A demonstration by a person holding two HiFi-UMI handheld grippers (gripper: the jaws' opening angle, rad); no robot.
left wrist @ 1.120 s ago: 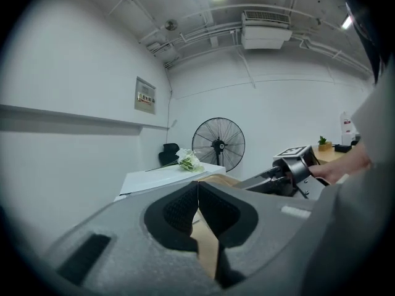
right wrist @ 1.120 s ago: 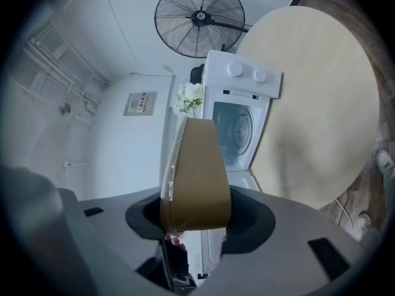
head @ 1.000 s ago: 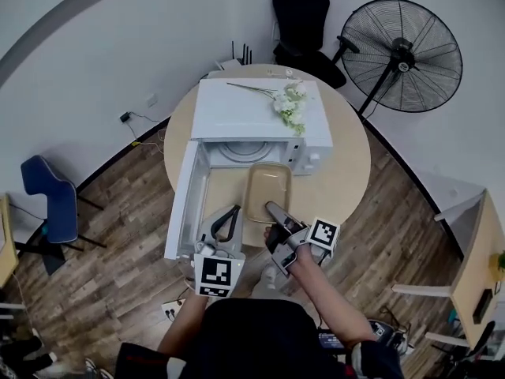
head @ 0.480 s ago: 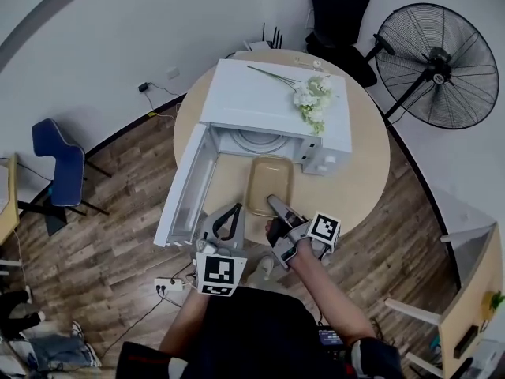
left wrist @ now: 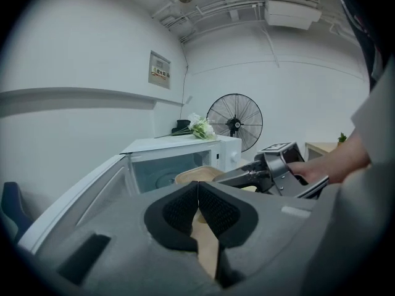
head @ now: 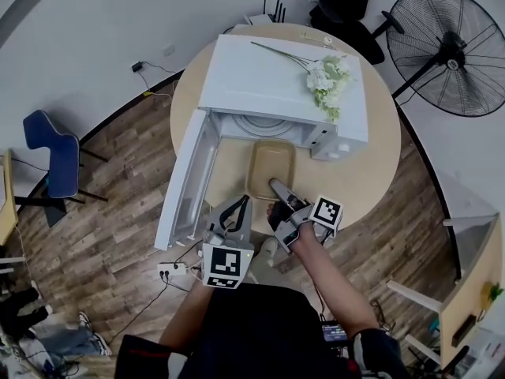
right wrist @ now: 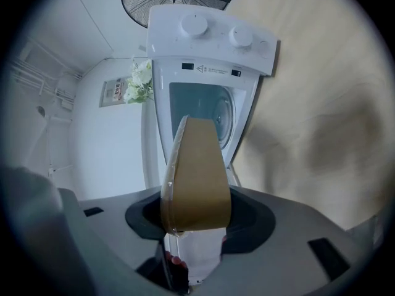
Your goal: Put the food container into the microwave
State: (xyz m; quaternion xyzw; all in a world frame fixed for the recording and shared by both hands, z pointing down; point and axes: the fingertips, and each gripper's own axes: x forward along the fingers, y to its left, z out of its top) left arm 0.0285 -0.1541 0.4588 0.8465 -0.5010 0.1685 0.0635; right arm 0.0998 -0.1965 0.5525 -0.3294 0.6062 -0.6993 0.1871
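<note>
Right tool (head: 277, 188) clamps food container (head: 271, 164) before open microwave (head: 268, 77) — flowers (head: 327, 81) atop.

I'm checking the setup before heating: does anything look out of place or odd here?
Only the flowers lying on top of the microwave, an odd spot. The door is open, and the container, gripped at its near rim by the right gripper, shows no spill.
</note>
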